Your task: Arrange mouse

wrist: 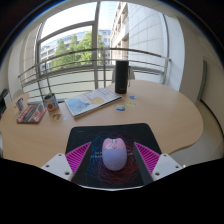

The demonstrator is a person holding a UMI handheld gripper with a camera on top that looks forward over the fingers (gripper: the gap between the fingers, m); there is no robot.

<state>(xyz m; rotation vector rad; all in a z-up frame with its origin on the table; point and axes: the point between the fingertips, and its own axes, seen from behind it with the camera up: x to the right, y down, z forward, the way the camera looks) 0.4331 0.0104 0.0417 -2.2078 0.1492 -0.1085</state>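
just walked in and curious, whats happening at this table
A hand-held gripper is working on a pale pink mouse that sits on a dark mouse pad on a round wooden table. The mouse stands between the open fingers, with a gap on each side. Beyond it lie papers, a dark cylinder and small items by the window.

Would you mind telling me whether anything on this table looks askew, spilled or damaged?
Nothing stands out. The pink mouse sits squarely on the black mouse pad, between the open gripper fingers with a gap at either side. Nothing on the round table looks spilled.
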